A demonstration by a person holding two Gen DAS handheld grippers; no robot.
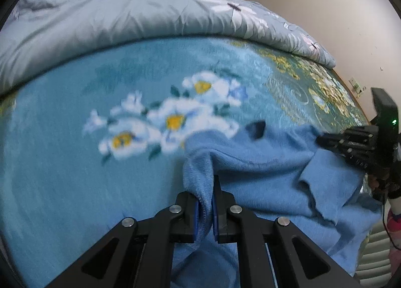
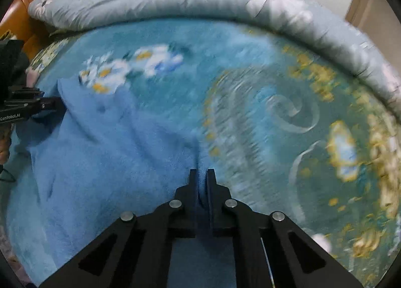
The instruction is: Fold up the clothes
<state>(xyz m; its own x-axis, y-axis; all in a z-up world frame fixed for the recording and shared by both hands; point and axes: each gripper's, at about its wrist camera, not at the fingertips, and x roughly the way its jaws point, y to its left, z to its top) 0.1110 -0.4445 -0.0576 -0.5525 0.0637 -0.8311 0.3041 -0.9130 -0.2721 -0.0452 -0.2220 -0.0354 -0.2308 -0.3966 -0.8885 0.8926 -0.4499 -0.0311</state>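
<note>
Between our left gripper (image 1: 206,202) jaws a fold of the blue garment (image 1: 270,170) is pinched; our right gripper (image 2: 202,187) nips its other edge, so we judge we can carry it taut. It drapes over the floral blanket (image 1: 75,167), quilt (image 1: 125,17) bunched behind.

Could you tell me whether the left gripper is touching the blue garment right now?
Touching. In the left wrist view the left gripper has its jaws closed on a bunched fold of the blue garment, with fabric pinched between the blue pads.
</note>
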